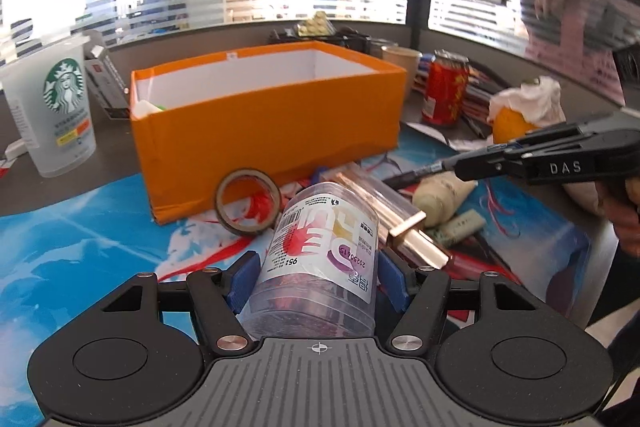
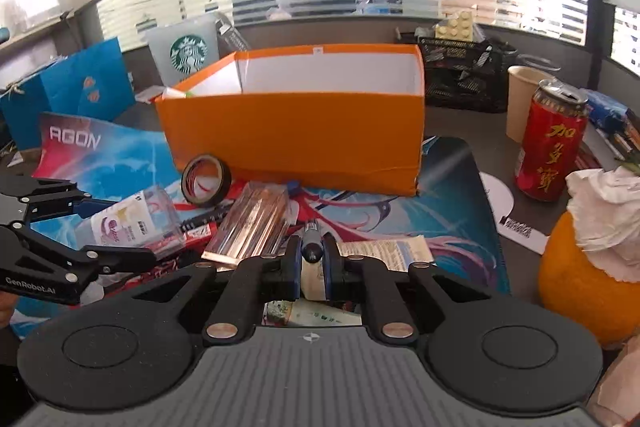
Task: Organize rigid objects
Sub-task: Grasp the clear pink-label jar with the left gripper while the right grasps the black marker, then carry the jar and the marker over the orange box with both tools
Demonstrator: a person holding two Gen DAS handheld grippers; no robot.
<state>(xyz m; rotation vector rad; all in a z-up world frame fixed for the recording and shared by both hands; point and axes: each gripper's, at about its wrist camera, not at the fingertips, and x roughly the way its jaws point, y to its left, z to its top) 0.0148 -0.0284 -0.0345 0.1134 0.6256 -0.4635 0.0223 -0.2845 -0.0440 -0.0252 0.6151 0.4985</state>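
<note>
Tongs (image 2: 311,259) around half-hidden marker (image 2: 312,247)

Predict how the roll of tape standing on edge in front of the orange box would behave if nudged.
The tape roll stands on its rim, so it would probably roll or topple flat. Its hollow core suggests it is light. It looks stiff enough to keep its ring shape beside the orange box.

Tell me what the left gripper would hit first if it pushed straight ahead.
Probably the black tape roll, just ahead of the clear plastic jar the left gripper holds; the orange cardboard box stands behind. Depth is uncertain.
</note>
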